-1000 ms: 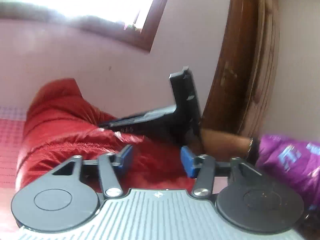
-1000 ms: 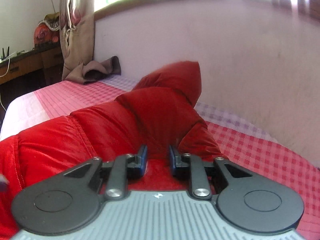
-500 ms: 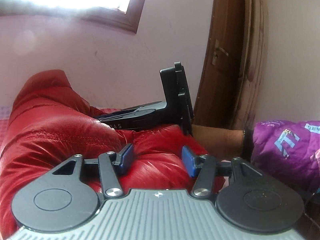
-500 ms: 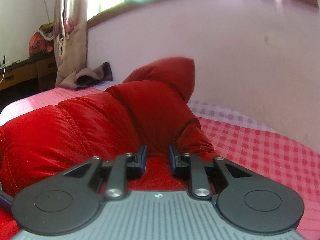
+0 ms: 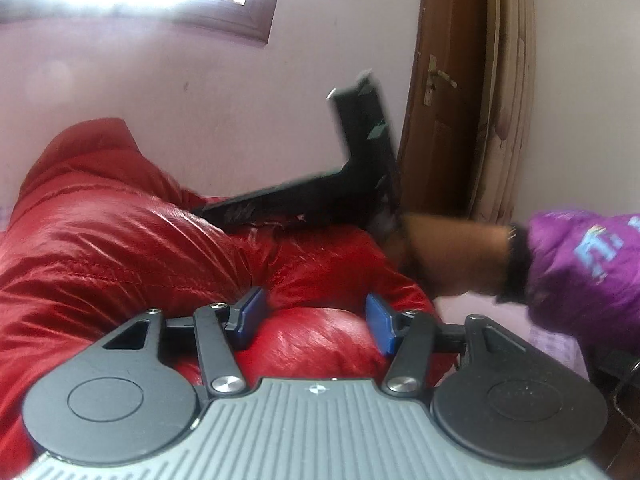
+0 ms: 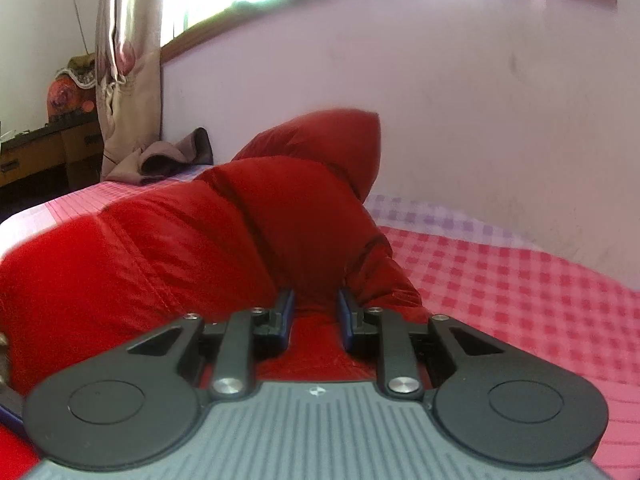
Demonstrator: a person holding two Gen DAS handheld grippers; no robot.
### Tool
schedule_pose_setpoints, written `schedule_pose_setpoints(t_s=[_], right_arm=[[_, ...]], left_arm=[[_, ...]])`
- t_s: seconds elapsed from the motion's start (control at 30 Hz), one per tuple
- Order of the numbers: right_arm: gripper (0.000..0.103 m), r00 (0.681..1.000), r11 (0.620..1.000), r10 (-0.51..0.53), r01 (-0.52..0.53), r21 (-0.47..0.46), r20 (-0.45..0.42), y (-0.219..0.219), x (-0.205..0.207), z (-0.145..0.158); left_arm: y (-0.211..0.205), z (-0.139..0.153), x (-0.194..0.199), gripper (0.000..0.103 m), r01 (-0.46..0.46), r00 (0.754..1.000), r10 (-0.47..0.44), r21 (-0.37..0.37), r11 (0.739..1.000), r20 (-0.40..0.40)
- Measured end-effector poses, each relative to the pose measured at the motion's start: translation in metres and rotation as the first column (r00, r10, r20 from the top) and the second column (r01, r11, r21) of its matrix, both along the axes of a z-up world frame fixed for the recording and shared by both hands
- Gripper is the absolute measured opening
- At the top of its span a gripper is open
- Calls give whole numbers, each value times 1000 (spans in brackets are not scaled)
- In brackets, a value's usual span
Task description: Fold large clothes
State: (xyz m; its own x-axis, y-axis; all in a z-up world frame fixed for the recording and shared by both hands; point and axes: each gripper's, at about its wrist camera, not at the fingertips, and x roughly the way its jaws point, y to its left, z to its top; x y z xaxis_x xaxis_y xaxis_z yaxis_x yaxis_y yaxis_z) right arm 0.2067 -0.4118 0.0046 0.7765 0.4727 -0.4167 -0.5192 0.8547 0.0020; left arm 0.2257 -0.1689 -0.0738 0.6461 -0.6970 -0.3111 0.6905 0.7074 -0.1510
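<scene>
A puffy red jacket [image 5: 120, 248] lies heaped on the bed, one end standing up against the wall [image 6: 320, 140]. My left gripper [image 5: 314, 320] has a bulging fold of it between its blue pads; the jaws are opening, and the pads still touch the fabric. My right gripper [image 6: 316, 312] is shut on a narrow fold of the jacket [image 6: 160, 260]. In the left wrist view the right gripper's black body [image 5: 360, 160] rests on the jacket's far side, its fingertips hidden. A person's forearm [image 5: 452, 256] in a purple sleeve [image 5: 580, 272] holds it.
The bed has a pink and red checked sheet [image 6: 500, 280], bare to the right of the jacket. The wall runs close behind. A wooden door [image 5: 440, 80] stands at the bed's end. A curtain [image 6: 128, 80], a brown cloth [image 6: 172, 156] and a desk [image 6: 40, 148] are at the far left.
Both grippers have sunk toward the bed with the jacket, which now fills more of each view. The left jaws have widened a little. The right gripper's body has tilted.
</scene>
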Motion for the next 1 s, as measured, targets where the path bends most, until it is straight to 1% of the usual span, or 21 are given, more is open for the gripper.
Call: schedule_pose_setpoints(t_s=[0.07, 0.13, 0.17, 0.27, 0.3, 0.33, 0.37, 0.4, 0.47, 0.5, 0.53, 0.6, 0.7, 0.77, 0.83, 0.87, 0.9, 0.93, 1.0], right_arm=[[25, 1000, 999, -17, 18, 36, -22, -8, -7, 12], [26, 1000, 998, -20, 19, 52, 21, -20, -28, 25], [26, 998, 999, -16, 13, 40, 58, -25, -44, 31], [26, 995, 1000, 25, -24, -8, 100, -28, -81, 38], [26, 994, 998, 38, -33, -49, 104, -25, -93, 35], [25, 995, 995, 38, -30, -90, 89, -21, -97, 31], [25, 997, 992, 17, -7, -129, 77, -20, -100, 22], [25, 998, 993, 1, 6, -114, 63, -23, -100, 17], [25, 999, 998, -23, 24, -50, 28, -30, -99, 6], [25, 999, 998, -28, 30, -46, 36, -28, -99, 1], [25, 998, 998, -37, 39, -43, 46, -25, -100, -6], [25, 997, 998, -61, 62, -14, 51, -18, -103, -17], [25, 995, 997, -76, 78, -30, 70, -11, -101, -22], [25, 995, 997, -79, 80, -9, 59, -13, -98, -23], [25, 994, 996, -85, 85, 4, 66, -16, -100, -21], [25, 994, 996, -90, 89, 20, 62, -17, -101, -21], [26, 993, 994, -101, 99, 40, 53, -20, -104, -21], [26, 993, 993, -111, 109, 49, 49, -21, -106, -20], [26, 990, 990, -132, 130, 53, 45, -18, -106, -19]], left_arm=[[0, 0, 1, 57, -9, 1000, 9, -4, 1000, -2], [-2, 2, 1, 57, -14, 1000, 14, -6, 1000, 0], [-3, 2, 1, 57, -16, 1000, 16, -6, 1000, 3], [-6, 0, -1, 57, -23, 1000, 23, -9, 1000, 7], [-7, 0, -2, 57, -22, 1000, 22, -6, 1000, 11], [-8, -1, -4, 57, -17, 1000, 17, 0, 1000, 16], [-9, -2, -6, 57, -14, 1000, 14, 11, 1000, 20], [-10, -1, -10, 57, -12, 1000, 11, 21, 1000, 23], [-9, 1, -13, 58, -12, 1000, 12, 21, 1000, 11], [-8, 3, -15, 57, -13, 1000, 13, 21, 1000, 0], [-8, 5, -16, 57, -18, 1000, 19, 37, 999, -6], [-5, 10, -24, 58, -27, 1000, 27, 49, 998, 1], [-2, 23, -31, 67, -37, 999, 38, 39, 999, -29], [-2, 32, -36, 73, -44, 998, 46, 49, 998, -42], [-2, 42, -44, 90, -67, 997, 69, 68, 995, -34], [-1, 47, -50, 93, -84, 996, 86, 80, 993, -18], [-1, 50, -54, 99, -106, 994, 107, 96, 990, 0], [-1, 54, -58, 103, -142, 990, 141, 122, 982, 17], [3, 60, -62, 103, -183, 983, 180, 148, 972, 33]])
